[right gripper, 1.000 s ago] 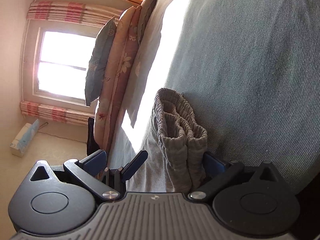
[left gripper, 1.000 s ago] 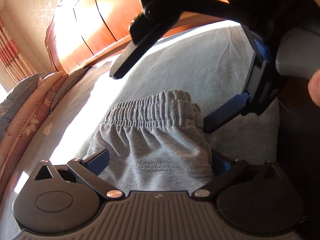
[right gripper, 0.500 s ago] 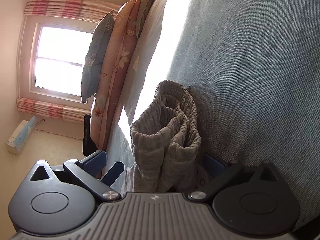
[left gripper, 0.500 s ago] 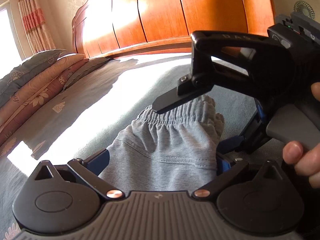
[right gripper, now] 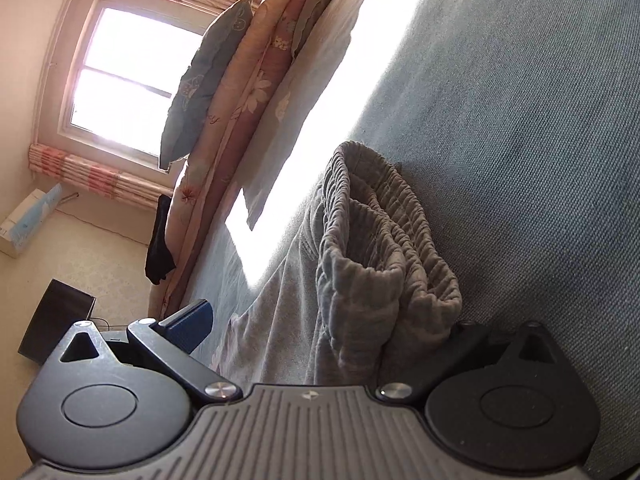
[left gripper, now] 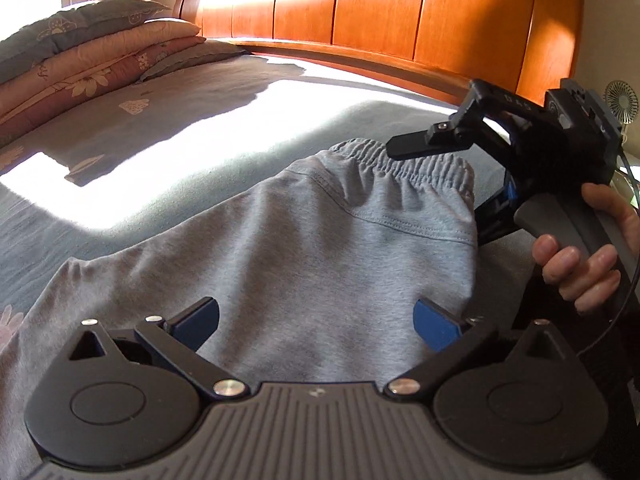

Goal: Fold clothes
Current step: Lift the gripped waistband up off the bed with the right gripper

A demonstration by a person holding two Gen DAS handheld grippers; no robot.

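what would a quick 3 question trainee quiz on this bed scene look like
1. True or false: the left gripper has its fingers spread wide over the grey pants.
2. Which part of the pants lies by the right gripper? A) leg cuff B) elastic waistband C) pocket
3. What stands behind the bed?

Key: 1 true; 2 B; 3 a wooden headboard.
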